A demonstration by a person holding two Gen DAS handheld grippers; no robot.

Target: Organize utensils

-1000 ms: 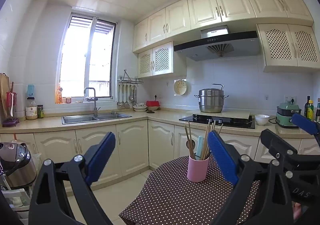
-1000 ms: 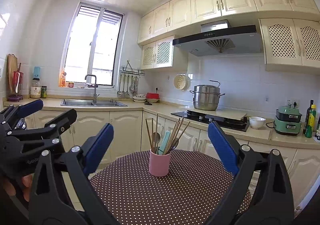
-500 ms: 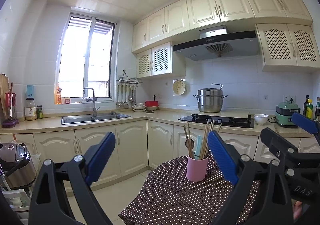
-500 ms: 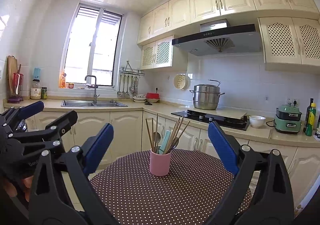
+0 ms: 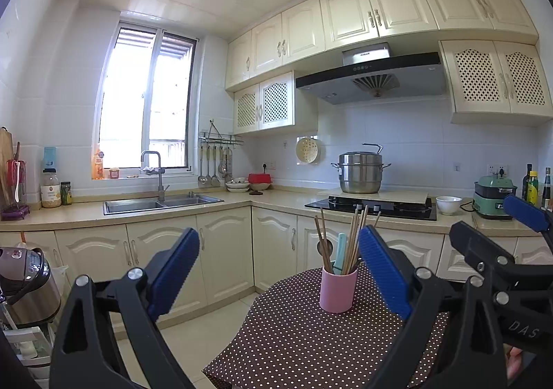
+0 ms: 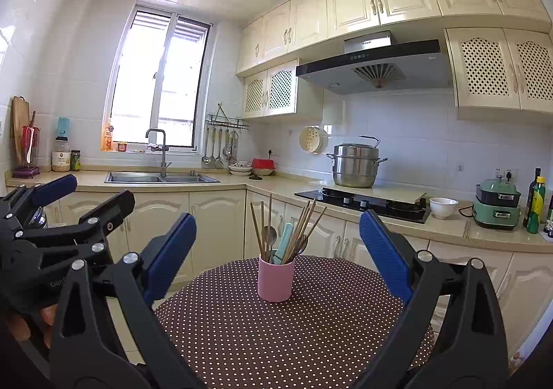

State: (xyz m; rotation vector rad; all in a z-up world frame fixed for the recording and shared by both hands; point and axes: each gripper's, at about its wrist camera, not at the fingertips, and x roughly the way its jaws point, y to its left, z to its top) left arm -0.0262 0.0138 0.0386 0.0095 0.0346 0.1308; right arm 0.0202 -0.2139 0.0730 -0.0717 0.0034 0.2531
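A pink cup (image 6: 275, 280) stands upright on a round table with a brown polka-dot cloth (image 6: 293, 330). It holds several wooden chopsticks (image 6: 304, 226), a metal spoon and a teal-handled utensil (image 6: 284, 242). The cup also shows in the left wrist view (image 5: 337, 289). My right gripper (image 6: 276, 257) is open and empty, raised above the table's near side, with the cup centred between its fingers further off. My left gripper (image 5: 278, 268) is open and empty, to the left of the table, with the cup beyond its right finger (image 5: 383, 271).
The table's left edge drops to a tiled floor (image 5: 193, 344). Cream cabinets and a counter (image 5: 86, 212) with a sink (image 5: 162, 204) run behind. A steel pot (image 6: 355, 165) sits by the hob. A rice cooker (image 5: 24, 285) stands at the far left.
Both grippers have drifted very slightly; the cup sits a touch lower and more to the left in the left wrist view. Both grippers stay open and empty.
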